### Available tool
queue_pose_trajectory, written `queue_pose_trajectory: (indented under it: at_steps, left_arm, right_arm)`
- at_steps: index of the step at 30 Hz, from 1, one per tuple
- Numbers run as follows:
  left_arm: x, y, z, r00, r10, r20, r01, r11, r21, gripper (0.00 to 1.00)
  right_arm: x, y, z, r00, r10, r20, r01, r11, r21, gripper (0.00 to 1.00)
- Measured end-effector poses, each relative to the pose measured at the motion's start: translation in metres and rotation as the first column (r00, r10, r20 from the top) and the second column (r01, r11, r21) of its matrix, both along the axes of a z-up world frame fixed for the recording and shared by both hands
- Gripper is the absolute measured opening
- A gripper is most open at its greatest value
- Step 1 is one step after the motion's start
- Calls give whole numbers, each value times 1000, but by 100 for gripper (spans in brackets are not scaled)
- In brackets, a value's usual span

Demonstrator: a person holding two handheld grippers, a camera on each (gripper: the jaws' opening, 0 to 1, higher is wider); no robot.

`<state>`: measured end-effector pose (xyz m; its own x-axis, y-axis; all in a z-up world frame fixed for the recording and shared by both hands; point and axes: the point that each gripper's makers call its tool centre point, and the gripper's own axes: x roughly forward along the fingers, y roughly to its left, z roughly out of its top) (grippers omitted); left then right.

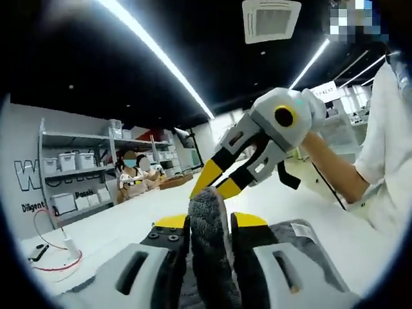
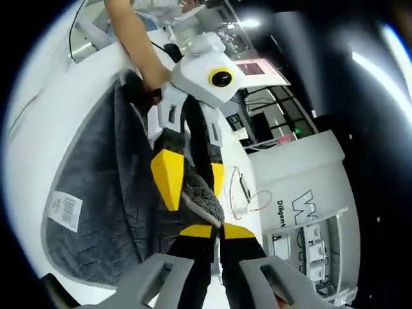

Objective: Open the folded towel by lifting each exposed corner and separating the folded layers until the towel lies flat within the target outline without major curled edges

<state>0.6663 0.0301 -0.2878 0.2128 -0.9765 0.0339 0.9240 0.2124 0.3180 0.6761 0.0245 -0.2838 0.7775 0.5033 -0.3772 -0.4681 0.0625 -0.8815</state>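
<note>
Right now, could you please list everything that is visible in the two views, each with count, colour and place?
towel: one, dark grey, lifted off the white table, one edge pinched by both grippers
label: one, white, on the towel
shelf unit: one, grey, holds white boxes, by the far wall
cable: one, red, on the table
ceiling lights: several, white strips, overhead
people: two, seated near the shelves
left gripper: one, yellow-tipped jaws shut on the towel
right gripper: one, yellow-tipped jaws closed on the same edge
person's arm: one, white sleeve, behind the right gripper

Lab; storage shelves (image 1: 74, 168), white worktable (image 1: 129, 222)
</note>
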Motion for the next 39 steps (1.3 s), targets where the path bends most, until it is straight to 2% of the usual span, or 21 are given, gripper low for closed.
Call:
queue_pose_trajectory:
  at_steps: [1,3,5,8,10,11,12,14,16,20,21,23,24,27,29,31,33,35,36,37,39]
  left_arm:
    - [-1,-1,1,1000,5,4,-5,1000,-7,33]
    - [-6,-3,0,997,21,71,-23,999,28,35]
    - [-6,-3,5,988,52,146,-56,998,24,37]
    - [-2,0,6,961,103,257,-119,992,48,40]
    - [-3,1,9,933,133,334,-161,985,58,40]
    - [-2,1,9,925,138,354,-170,983,61,40]
    - [-5,0,9,906,144,398,-187,980,73,40]
    - [-6,-1,6,903,151,402,-205,974,92,37]
    - [-10,-4,5,907,139,397,-192,976,98,37]
    - [-8,-3,11,908,169,383,-216,973,83,41]
    - [-5,-2,11,904,188,384,-238,968,85,43]
    - [4,4,11,871,237,430,-307,947,98,45]
    - [8,3,12,859,235,454,-310,946,97,46]
    - [19,6,11,869,246,430,-313,946,90,47]
    - [21,8,11,867,251,430,-317,944,89,48]
    - [20,9,10,863,251,438,-319,943,89,45]
    - [15,5,8,826,208,524,-309,944,113,38]
    - [9,1,7,803,168,572,-281,953,115,28]
    - [10,2,5,805,174,567,-289,950,120,24]
    - [11,1,4,803,175,570,-295,947,126,23]
    - [6,-2,6,809,171,562,-283,952,117,23]
  right_arm:
    - [0,0,0,1000,-6,-2,6,1000,4,0]
    - [0,0,0,1000,-16,-9,16,1000,12,0]
    - [-1,1,1,1000,-16,-5,16,1000,10,0]
    - [-1,2,4,999,-43,-16,44,998,43,0]
    - [-1,3,3,998,-57,-31,58,997,48,0]
    - [-1,3,3,998,-56,-29,58,997,44,0]
    - [-1,3,2,998,-62,-24,62,998,30,0]
    - [-2,5,4,997,-68,-22,69,997,33,0]
    - [-3,8,8,998,-55,3,55,998,25,0]
    - [-5,11,7,998,-67,0,67,998,14,0]
    - [-5,12,7,998,-70,-1,70,997,12,0]
    - [-6,13,8,997,-73,1,73,997,10,0]
    - [-6,14,8,997,-72,5,72,997,8,0]
    - [-9,18,9,998,-59,25,60,998,-15,0]
    - [-10,20,9,998,-61,21,61,998,-15,0]
    - [-10,21,9,998,-63,20,63,998,-18,0]
    - [-10,22,7,998,-62,14,63,998,-16,0]
    - [-11,24,4,999,-40,25,41,998,-54,0]
    - [-11,24,3,999,-41,27,43,997,-58,0]
    - [-11,24,4,999,-43,24,44,998,-55,0]
    - [-13,24,4,999,-40,18,41,998,-49,0]
